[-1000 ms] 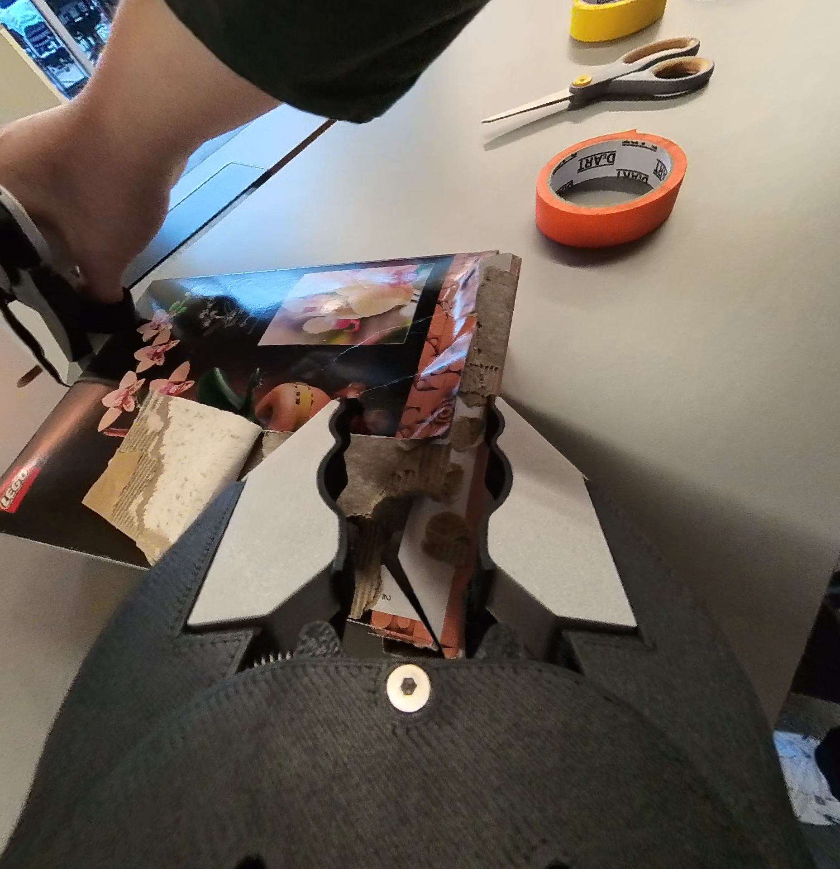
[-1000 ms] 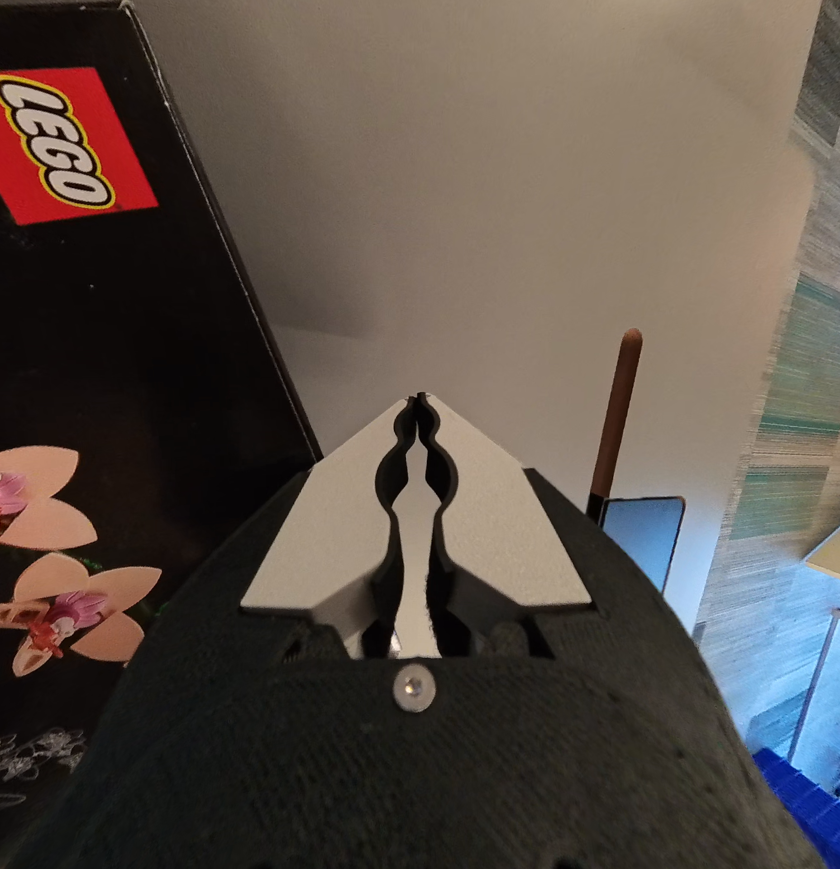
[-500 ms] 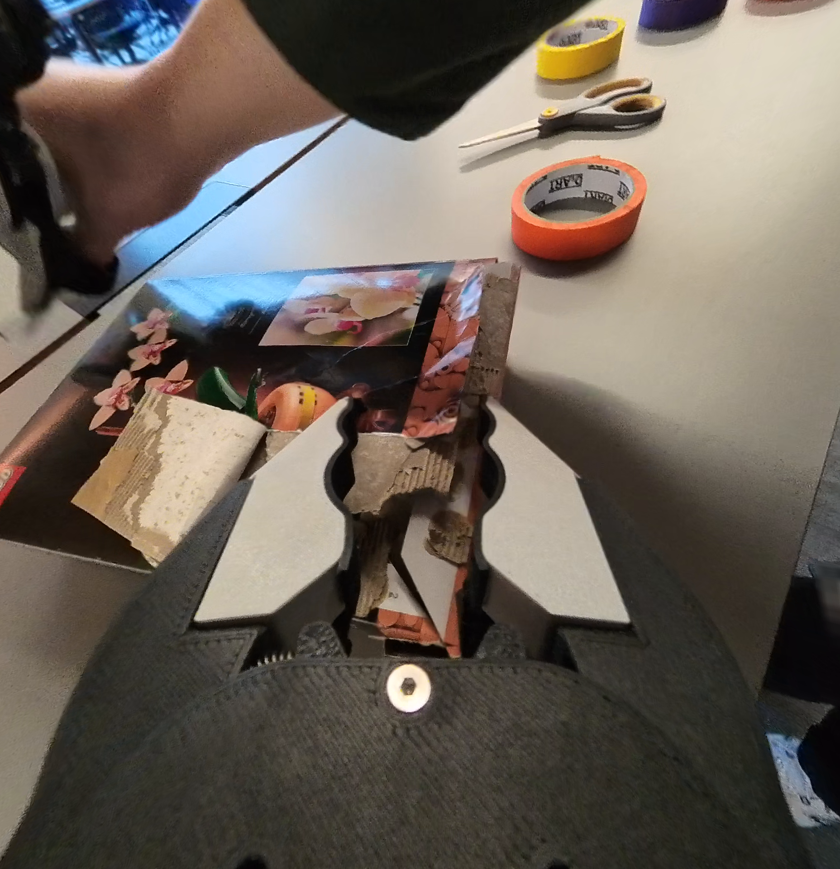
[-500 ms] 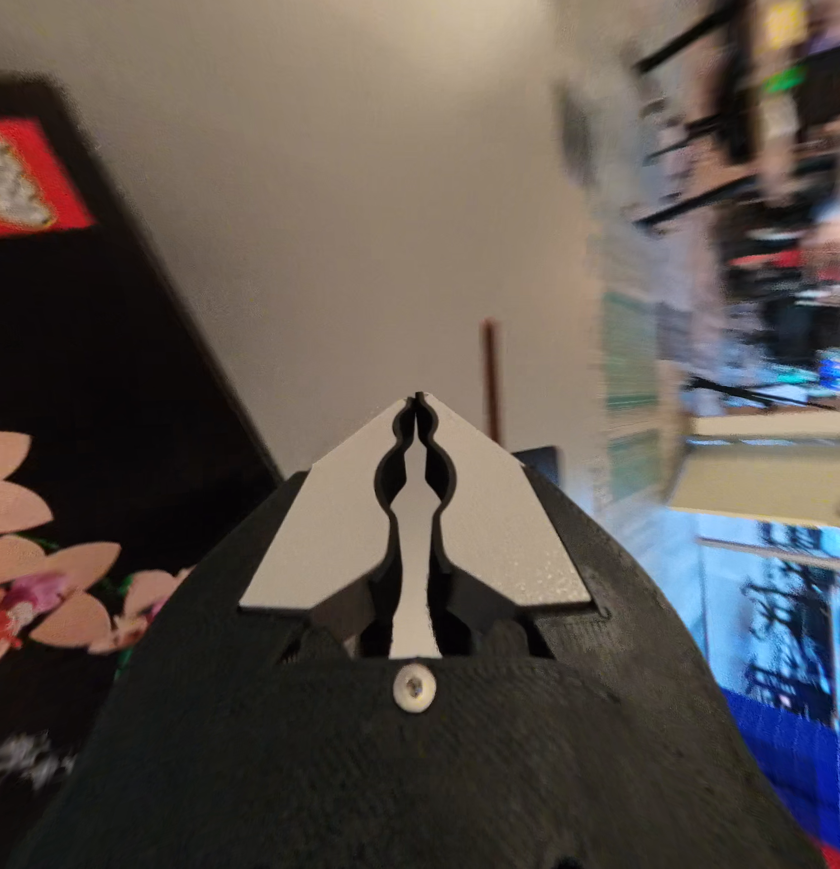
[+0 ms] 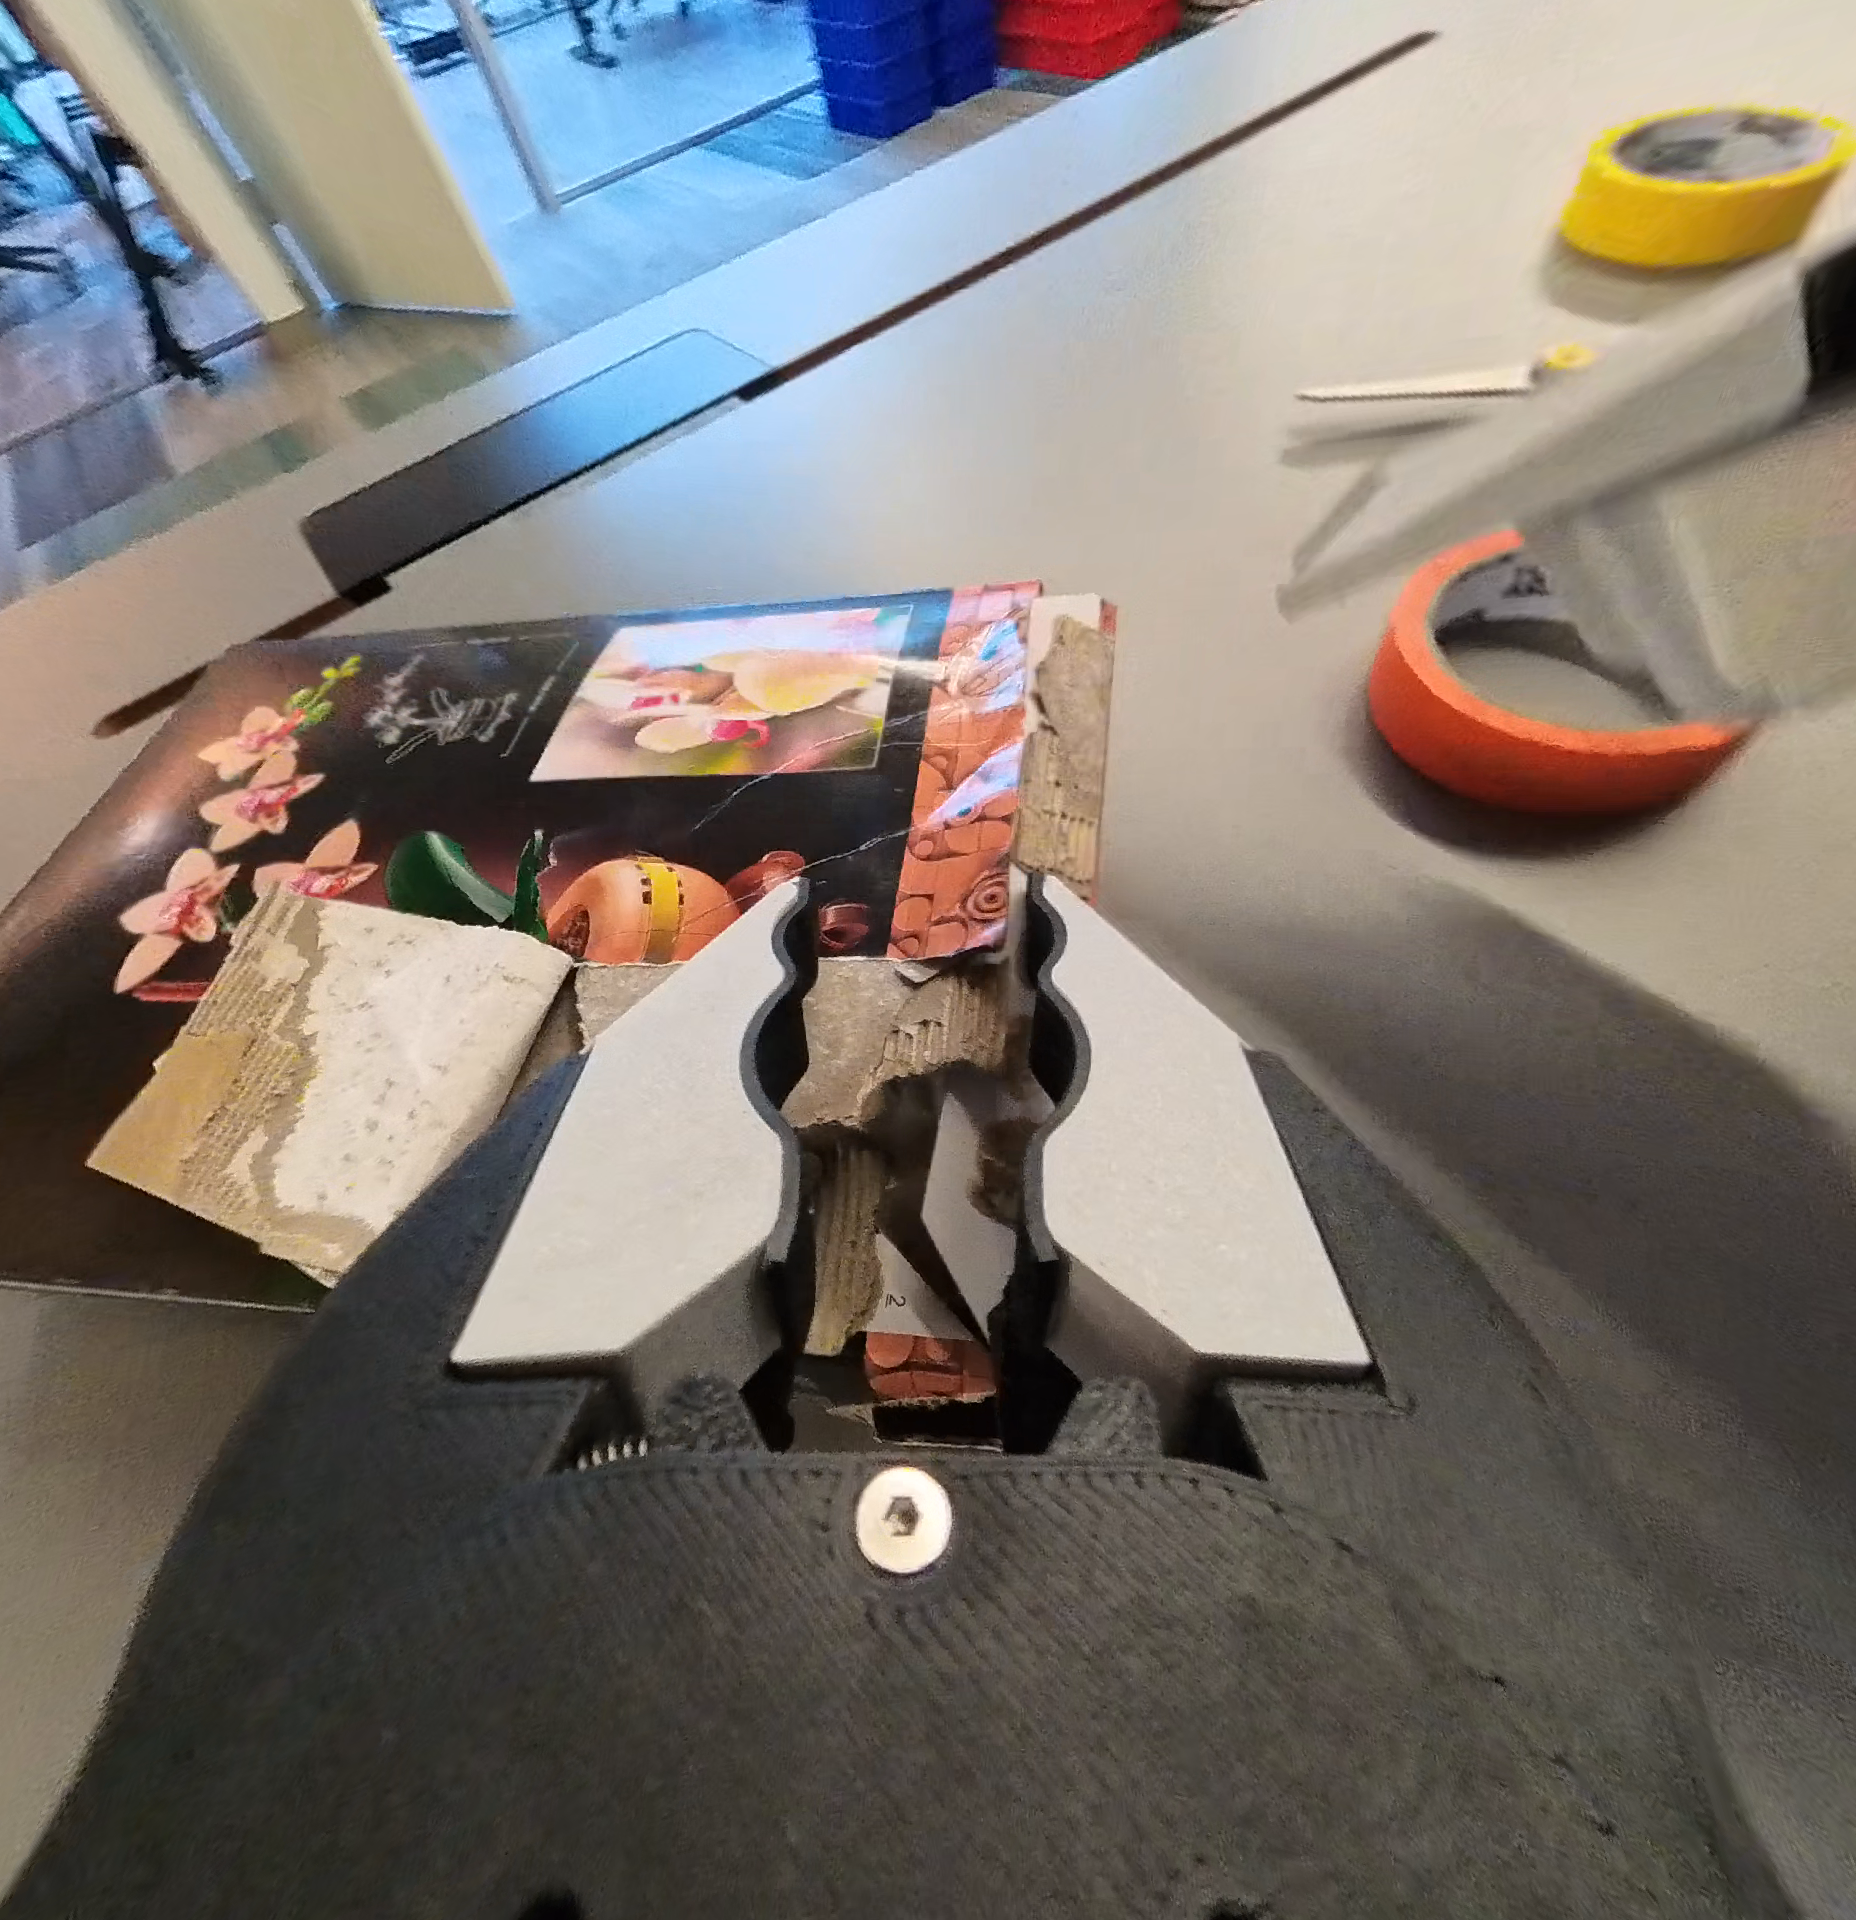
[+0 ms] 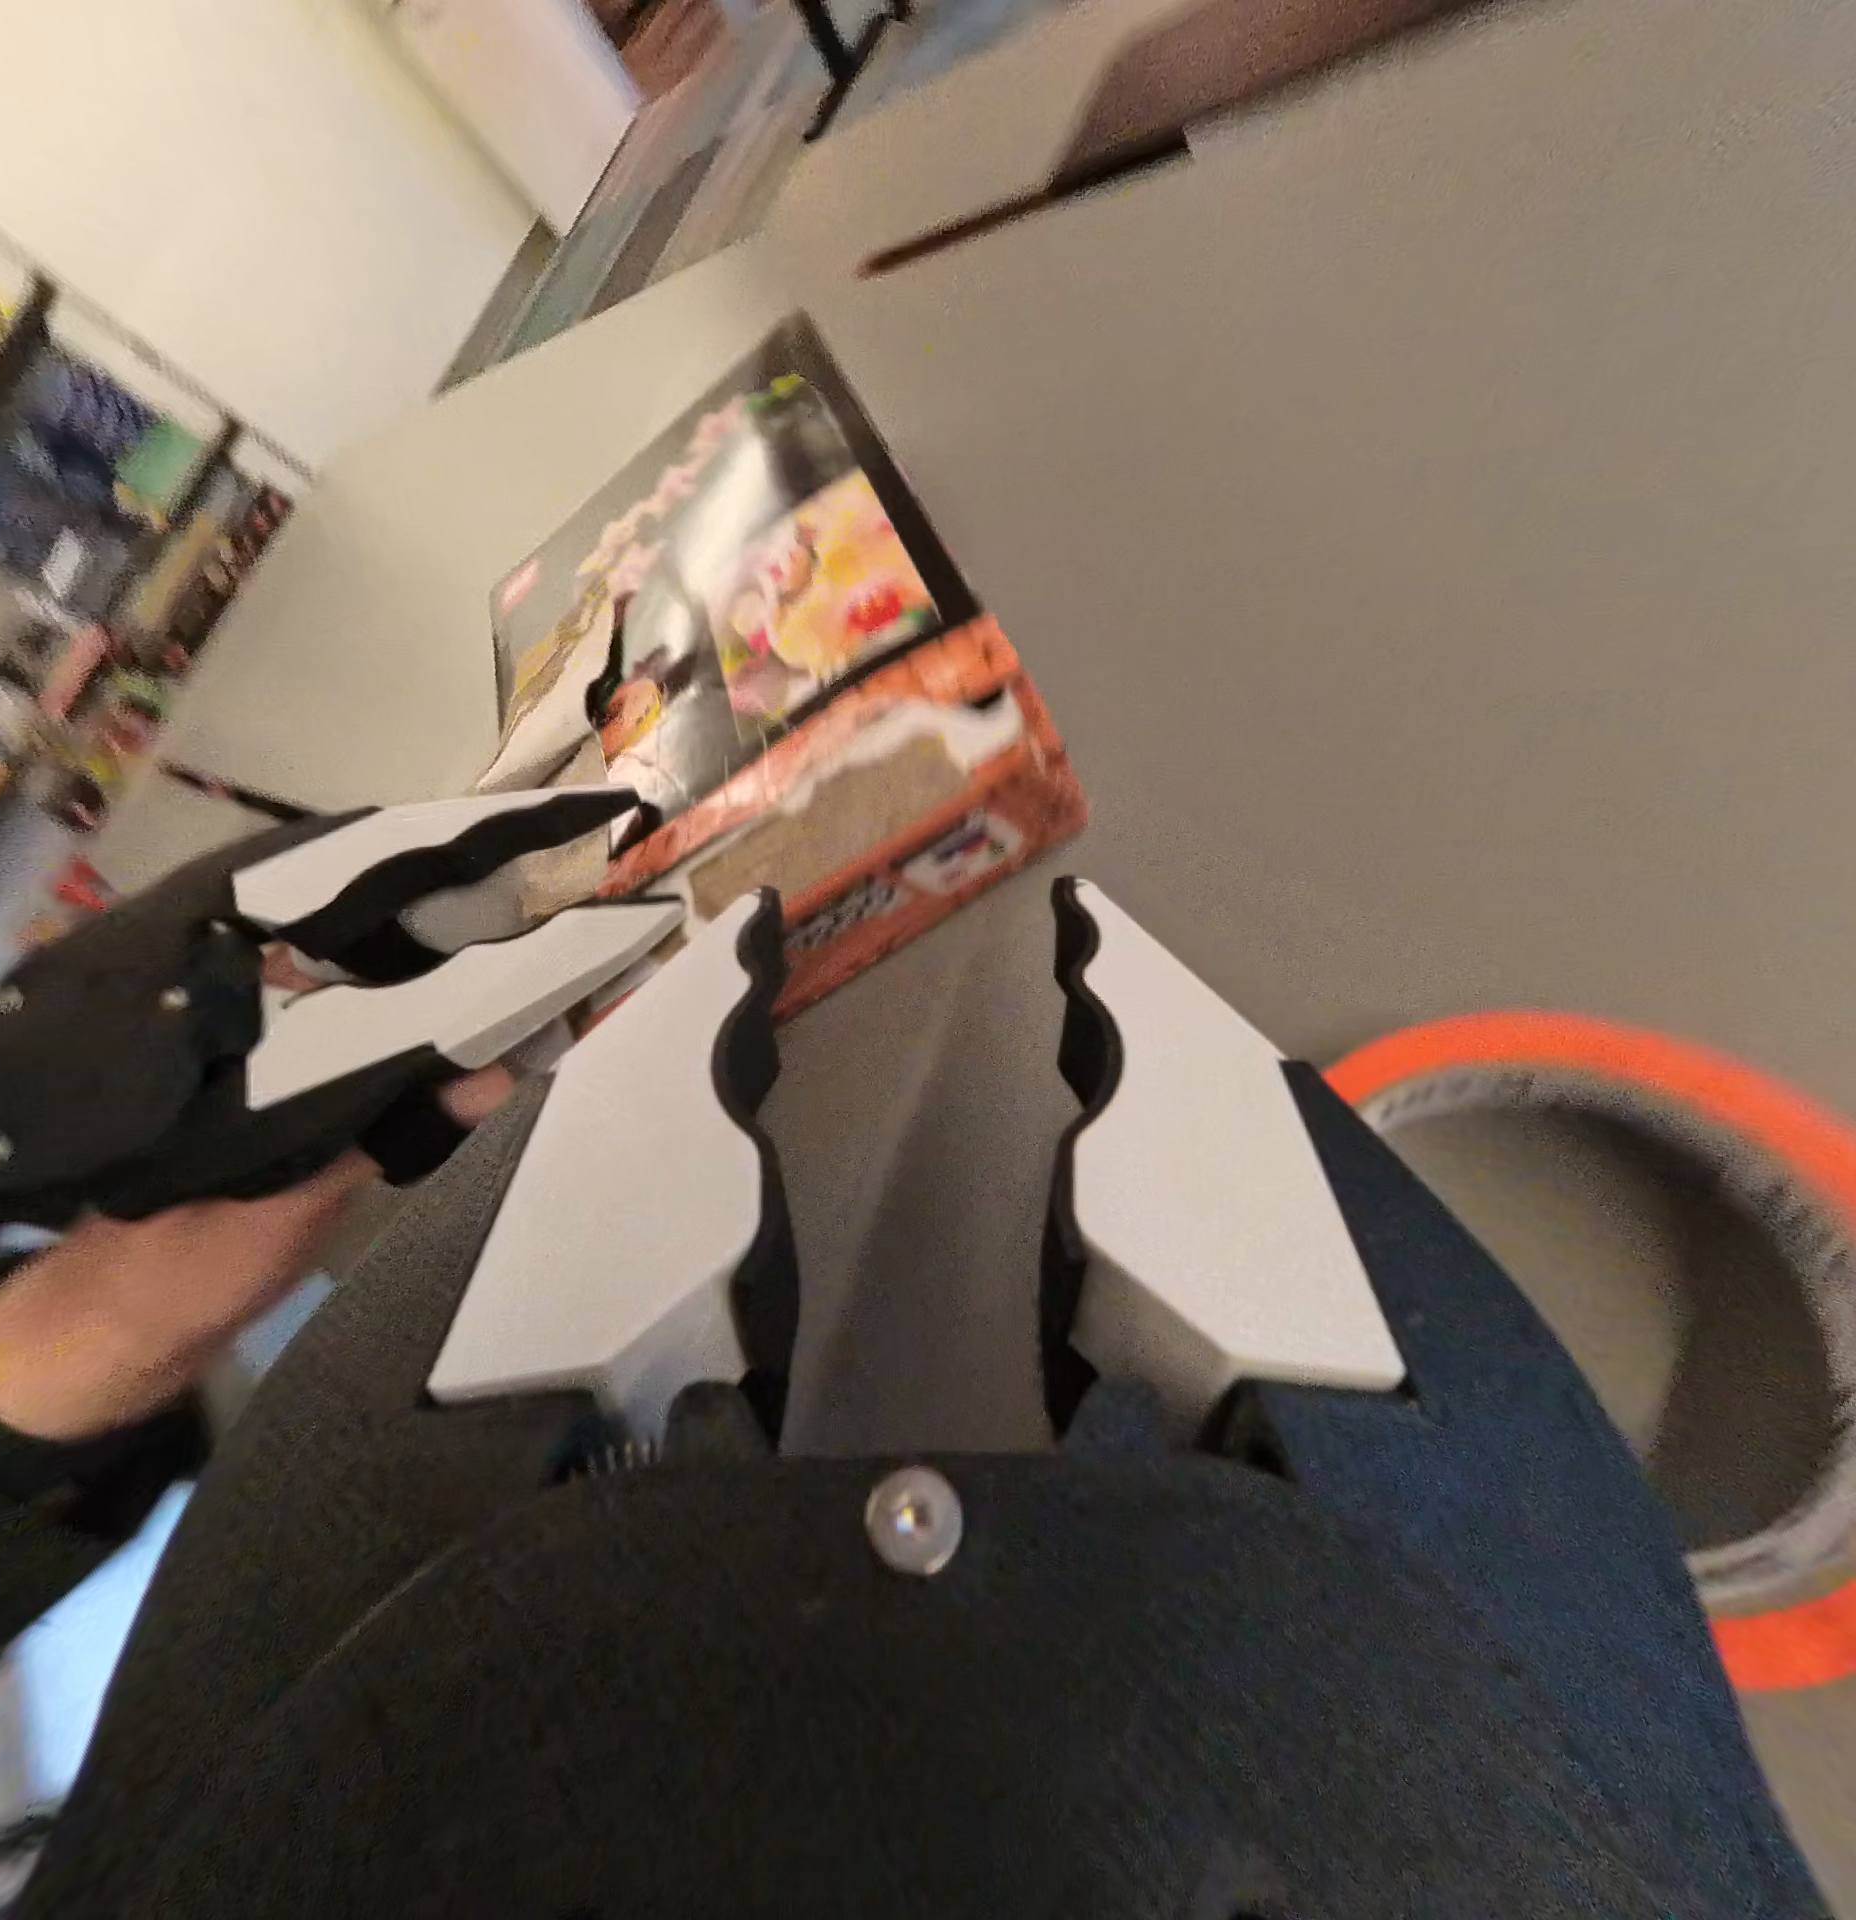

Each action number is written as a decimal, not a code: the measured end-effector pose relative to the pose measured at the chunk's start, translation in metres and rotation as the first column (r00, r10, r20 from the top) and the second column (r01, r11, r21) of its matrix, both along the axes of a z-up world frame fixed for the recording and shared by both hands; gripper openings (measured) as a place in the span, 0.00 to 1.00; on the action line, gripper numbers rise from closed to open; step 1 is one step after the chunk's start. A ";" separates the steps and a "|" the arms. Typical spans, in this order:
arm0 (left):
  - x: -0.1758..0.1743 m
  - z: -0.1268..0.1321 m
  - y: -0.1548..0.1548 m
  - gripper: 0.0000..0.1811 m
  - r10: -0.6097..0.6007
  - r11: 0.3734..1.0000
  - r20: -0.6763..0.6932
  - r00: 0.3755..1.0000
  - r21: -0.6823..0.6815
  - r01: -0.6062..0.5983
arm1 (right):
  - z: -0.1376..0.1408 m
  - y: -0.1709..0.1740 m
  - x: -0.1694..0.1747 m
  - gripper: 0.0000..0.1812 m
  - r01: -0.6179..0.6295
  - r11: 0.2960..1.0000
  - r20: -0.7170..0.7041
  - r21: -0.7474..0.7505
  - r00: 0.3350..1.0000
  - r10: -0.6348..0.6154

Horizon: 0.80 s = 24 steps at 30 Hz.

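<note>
A flat black cardboard box (image 5: 467, 748) printed with pink flowers lies on the grey table (image 5: 1111, 395). Its near end is torn, with bare cardboard showing. My left gripper (image 5: 908, 899) straddles that torn end, with its pads against the cardboard. In the right wrist view the left gripper (image 6: 659, 854) has one finger on top of the box (image 6: 799, 582) and one beneath it. My right gripper (image 6: 908, 894) is open and empty. It hovers low over the table between the box and an orange tape roll (image 6: 1630, 1060). It shows blurred in the left wrist view (image 5: 1293, 520), above the orange roll (image 5: 1475, 738).
A yellow tape roll (image 5: 1693, 208) and scissors (image 5: 1423, 387) lie farther back on the right. A dark slot (image 5: 550, 457) crosses the table behind the box. A person's hand (image 6: 124, 1299) holds the left gripper. The table edge is at the left.
My left jaws have narrowed on the box's torn end. My right gripper has opened from shut and swung from the box's far corner over to the orange tape roll.
</note>
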<state>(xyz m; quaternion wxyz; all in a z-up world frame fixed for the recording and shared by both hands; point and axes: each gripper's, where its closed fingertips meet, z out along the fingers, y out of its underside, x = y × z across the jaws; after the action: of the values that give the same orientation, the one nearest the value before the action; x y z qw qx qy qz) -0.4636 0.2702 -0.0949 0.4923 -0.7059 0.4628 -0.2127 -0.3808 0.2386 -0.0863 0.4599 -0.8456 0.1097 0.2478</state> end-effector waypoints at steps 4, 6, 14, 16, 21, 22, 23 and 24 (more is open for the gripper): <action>0.012 0.012 0.000 0.21 0.000 1.000 0.032 0.999 0.030 -0.001 | -0.020 0.011 -0.017 0.27 0.050 0.997 -0.204 -0.065 0.977 -0.062; -0.001 0.038 0.010 0.20 -0.006 0.997 0.114 0.993 0.082 -0.003 | -0.025 0.018 -0.024 0.27 0.032 0.996 -0.193 -0.081 0.980 -0.047; -0.073 0.104 0.117 0.28 -0.085 0.976 0.401 0.912 -0.149 0.157 | -0.030 0.022 -0.029 0.28 0.017 0.995 -0.232 -0.097 0.972 -0.039; -0.099 0.087 0.164 0.30 0.011 0.994 0.300 0.954 -0.107 0.022 | -0.023 0.024 -0.025 0.28 0.025 0.997 -0.205 -0.079 0.978 -0.041; -0.119 0.016 0.212 0.32 0.083 0.917 0.188 0.979 -0.400 -0.002 | -0.034 0.034 -0.035 0.38 -0.009 0.991 -0.141 -0.135 0.990 -0.010; -0.120 0.005 0.214 0.32 0.093 0.904 0.161 0.983 -0.427 -0.015 | -0.036 0.036 -0.037 0.38 -0.013 0.990 -0.144 -0.141 0.989 -0.008; -0.122 -0.005 0.215 0.32 0.098 0.896 0.120 0.988 -0.443 -0.035 | -0.037 0.037 -0.038 0.38 -0.019 0.989 -0.144 -0.146 0.990 -0.003; -0.123 -0.014 0.213 0.31 0.101 0.889 0.090 0.991 -0.456 -0.049 | -0.039 0.037 -0.038 0.38 -0.026 0.988 -0.126 -0.153 0.992 0.006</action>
<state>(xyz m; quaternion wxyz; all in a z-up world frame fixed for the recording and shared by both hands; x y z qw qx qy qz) -0.5870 0.4837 -0.1086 0.3473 -0.8056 0.3445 -0.3343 -0.4187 0.2751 -0.1248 0.3834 -0.8623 0.1503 0.2947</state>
